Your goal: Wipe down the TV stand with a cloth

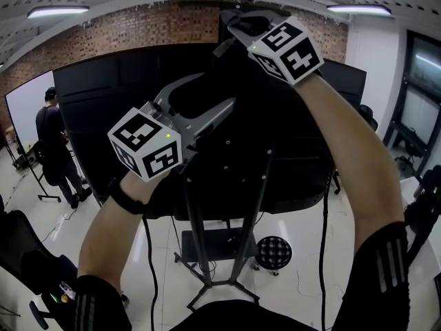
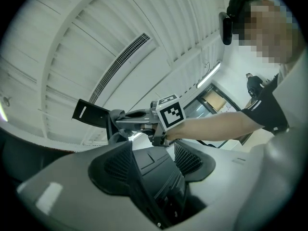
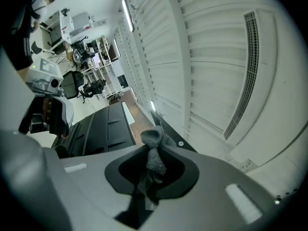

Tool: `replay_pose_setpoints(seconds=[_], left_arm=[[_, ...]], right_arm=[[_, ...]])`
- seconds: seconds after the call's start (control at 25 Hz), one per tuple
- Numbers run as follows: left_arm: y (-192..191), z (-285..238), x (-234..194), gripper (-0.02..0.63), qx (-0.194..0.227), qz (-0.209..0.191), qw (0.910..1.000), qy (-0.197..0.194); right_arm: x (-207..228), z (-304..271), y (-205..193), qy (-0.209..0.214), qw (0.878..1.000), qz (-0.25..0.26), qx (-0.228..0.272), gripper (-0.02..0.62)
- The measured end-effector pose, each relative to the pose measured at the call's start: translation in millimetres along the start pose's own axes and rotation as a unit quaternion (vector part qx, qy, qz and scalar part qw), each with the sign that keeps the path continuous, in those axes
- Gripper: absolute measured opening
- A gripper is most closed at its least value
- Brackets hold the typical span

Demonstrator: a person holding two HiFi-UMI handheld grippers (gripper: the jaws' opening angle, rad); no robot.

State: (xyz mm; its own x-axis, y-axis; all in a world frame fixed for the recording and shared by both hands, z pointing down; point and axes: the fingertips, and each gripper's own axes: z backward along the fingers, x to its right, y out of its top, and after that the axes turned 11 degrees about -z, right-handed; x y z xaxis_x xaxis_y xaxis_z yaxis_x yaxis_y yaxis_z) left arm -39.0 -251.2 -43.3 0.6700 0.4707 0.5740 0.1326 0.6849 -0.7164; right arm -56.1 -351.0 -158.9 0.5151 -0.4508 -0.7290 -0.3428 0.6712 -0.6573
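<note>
Right tongs (image 1: pixel 227 30) pinch a grey cloth (image 3: pixel 153 150) up by the top of the TV stand (image 1: pixel 193 216). Left tongs (image 1: pixel 218 91) gape empty, lower down. Only a thin bunch looks caught — a hard drag might tug it loose, or rock the tall stand.

Two ceiling tube lights (image 1: pixel 58 9) give you bright, even light; the glossy floor (image 1: pixel 289 295) shows mild glare. The black screens (image 1: pixel 124 95) read dark, perhaps losing detail. Both gripper views bow at their black-cornered edges; the cloth (image 3: pixel 154 153) looks soft.
</note>
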Motion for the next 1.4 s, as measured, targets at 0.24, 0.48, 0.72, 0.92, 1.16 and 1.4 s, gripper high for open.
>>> replay_pose_setpoints(seconds=[0.24,0.48,0.72,0.92,1.16,1.4], left_arm=[[-7.5,11.7,12.9,0.298,-0.002,0.014,0.9999,-0.005],[-27.9,18.6,35.3,0.298,-0.014,0.03,0.9994,-0.007],[-49.7,34.3,53.0,0.298,-0.025,0.036,0.999,-0.004],[-73.5,48.5,71.0,0.298,-0.043,0.046,0.998,-0.006],[-95.5,67.8,84.0,0.298,-0.051,0.072,0.9961,-0.002],[-114.1,84.4,97.4,0.298,-0.061,0.09,0.9941,-0.001]], right_arm=[[-18.3,-2.1,-14.5,0.01,1.0,-0.001,-0.021,0.046],[-51.7,5.5,-41.7,0.024,0.998,0.032,-0.045,0.046],[-78.5,14.5,-67.7,0.03,0.996,0.048,-0.072,0.046],[-115.0,19.9,-97.5,0.051,0.987,0.109,-0.103,0.046],[-162.0,25.6,-138.3,0.069,0.977,0.142,-0.141,0.046],[-196.9,32.5,-173.4,0.07,0.967,0.177,-0.169,0.044]])
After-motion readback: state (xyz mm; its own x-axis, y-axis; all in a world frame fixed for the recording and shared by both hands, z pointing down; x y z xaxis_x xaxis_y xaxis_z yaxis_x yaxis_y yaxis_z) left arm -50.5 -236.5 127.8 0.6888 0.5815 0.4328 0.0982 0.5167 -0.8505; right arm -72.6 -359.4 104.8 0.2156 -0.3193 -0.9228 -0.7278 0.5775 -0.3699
